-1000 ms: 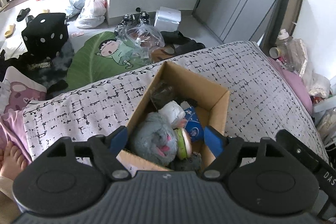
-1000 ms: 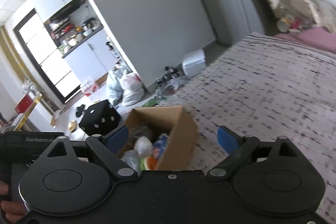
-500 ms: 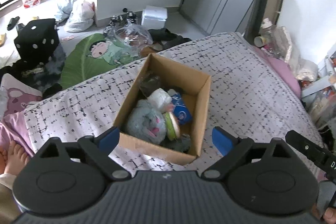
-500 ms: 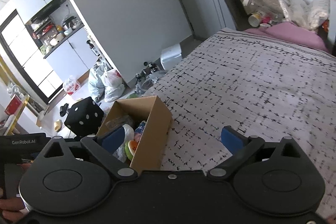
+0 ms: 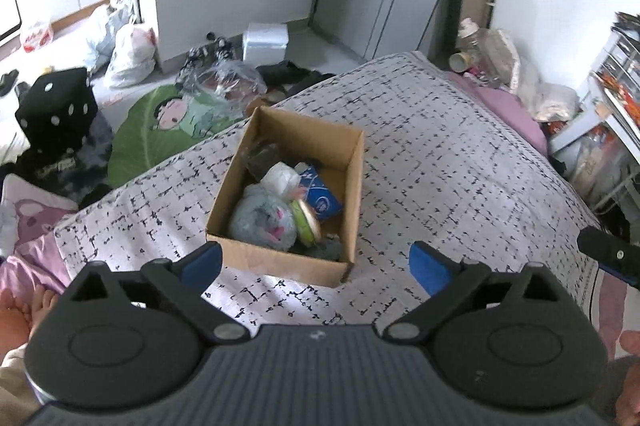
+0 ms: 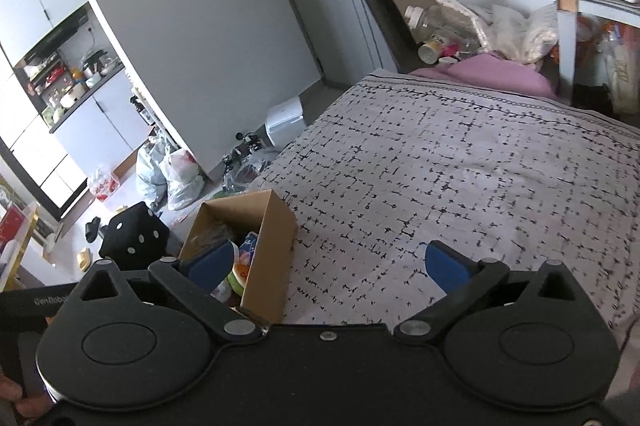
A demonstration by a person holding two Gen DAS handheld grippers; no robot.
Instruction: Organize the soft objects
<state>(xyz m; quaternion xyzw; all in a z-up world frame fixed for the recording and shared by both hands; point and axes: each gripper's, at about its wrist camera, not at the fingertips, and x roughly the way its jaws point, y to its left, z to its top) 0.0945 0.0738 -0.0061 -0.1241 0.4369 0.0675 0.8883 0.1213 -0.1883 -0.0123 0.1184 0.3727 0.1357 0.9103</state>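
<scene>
An open cardboard box (image 5: 352, 186) stands on the patterned bedspread (image 5: 460, 162). It holds a grey plush toy (image 5: 260, 222), a white soft bundle (image 5: 280, 178), a blue packet (image 5: 320, 192) and a round green-rimmed item (image 5: 306, 222). My left gripper (image 5: 316, 266) is open and empty, held above the bed just in front of the box. My right gripper (image 6: 340, 266) is open and empty, to the right of the box (image 6: 276, 246), over bare bedspread (image 6: 460, 166).
The floor left of the bed holds a black dice cushion (image 5: 56, 106), a green leaf mat (image 5: 160, 130), plastic bags (image 5: 128, 54) and a white bin (image 5: 266, 42). Pink bedding and clutter (image 5: 512, 74) lie at the bed's far end. Shelves (image 5: 616, 98) stand at the right.
Both grippers have drawn back and up from the box, so it looks smaller and farther. The left jaws opened wider. The box contents have not moved.
</scene>
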